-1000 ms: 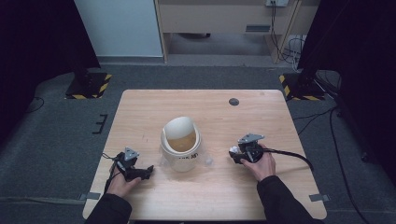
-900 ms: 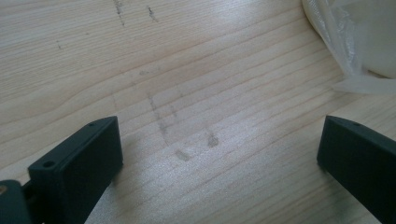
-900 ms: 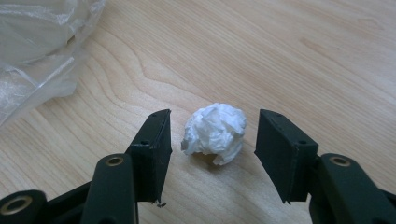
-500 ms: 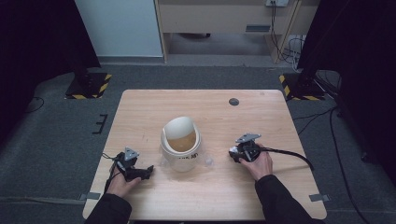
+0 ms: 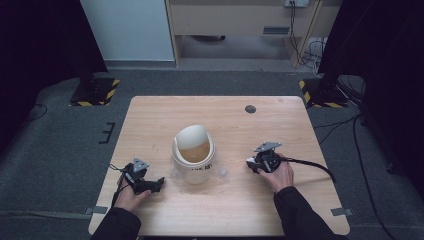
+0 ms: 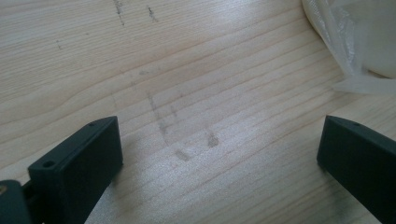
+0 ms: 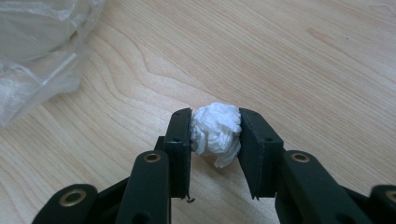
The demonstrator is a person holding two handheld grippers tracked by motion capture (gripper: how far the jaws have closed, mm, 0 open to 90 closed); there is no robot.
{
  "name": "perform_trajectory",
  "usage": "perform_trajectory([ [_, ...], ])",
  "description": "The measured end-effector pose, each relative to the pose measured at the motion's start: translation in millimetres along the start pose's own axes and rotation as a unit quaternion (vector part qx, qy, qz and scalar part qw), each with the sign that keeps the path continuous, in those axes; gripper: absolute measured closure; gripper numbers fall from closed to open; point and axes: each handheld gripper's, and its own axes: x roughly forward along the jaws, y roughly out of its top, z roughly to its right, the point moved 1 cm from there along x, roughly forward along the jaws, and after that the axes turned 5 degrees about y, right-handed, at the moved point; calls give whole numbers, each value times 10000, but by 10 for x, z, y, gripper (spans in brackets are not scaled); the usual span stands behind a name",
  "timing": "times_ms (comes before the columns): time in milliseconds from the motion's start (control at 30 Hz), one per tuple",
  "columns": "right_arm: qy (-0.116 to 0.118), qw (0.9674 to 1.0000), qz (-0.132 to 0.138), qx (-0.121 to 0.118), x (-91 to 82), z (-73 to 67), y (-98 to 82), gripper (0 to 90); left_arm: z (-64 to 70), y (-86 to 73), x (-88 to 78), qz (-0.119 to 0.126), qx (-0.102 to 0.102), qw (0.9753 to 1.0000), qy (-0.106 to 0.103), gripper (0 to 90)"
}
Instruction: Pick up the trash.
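A crumpled white paper ball (image 7: 215,131) lies on the wooden table (image 5: 260,130), pinched between the black jaws of my right gripper (image 7: 215,126). Those jaws have just been closing, and their pads now press on both sides of the ball. In the high view the right gripper (image 5: 250,165) sits low on the table, to the right of a white swing-lid bin (image 5: 193,152). To the bin's left, my left gripper (image 5: 160,183) rests near the front edge. Its jaws (image 6: 219,144) stand wide apart over bare wood with nothing between them.
A clear plastic liner (image 7: 37,56) spills from under the bin onto the table and also shows as a fold of plastic (image 6: 345,42) in the left gripper view. A dark round cable hole (image 5: 250,109) lies at the far right. Black cables trail off both grippers.
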Motion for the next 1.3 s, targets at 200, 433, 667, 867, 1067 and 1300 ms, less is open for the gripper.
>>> perform_trajectory([
  [200,69,9996,233,110,-108,18,39,663,0,0,-1,-4,5,10000,-3,0],
  [433,131,9986,483,173,-226,39,68,661,0,0,-1,-3,5,10000,-3,0],
  [667,195,9966,758,266,-359,65,94,658,0,0,-1,-4,7,10000,-4,0],
  [867,201,9949,955,242,-486,63,129,658,0,0,-1,-4,9,10000,-5,0],
  [1067,272,9926,1173,131,-610,-4,208,656,0,0,-1,-3,7,10000,-6,0],
  [1300,427,9874,1524,35,-777,-76,328,659,1,0,-1,-2,6,10000,-5,0],
])
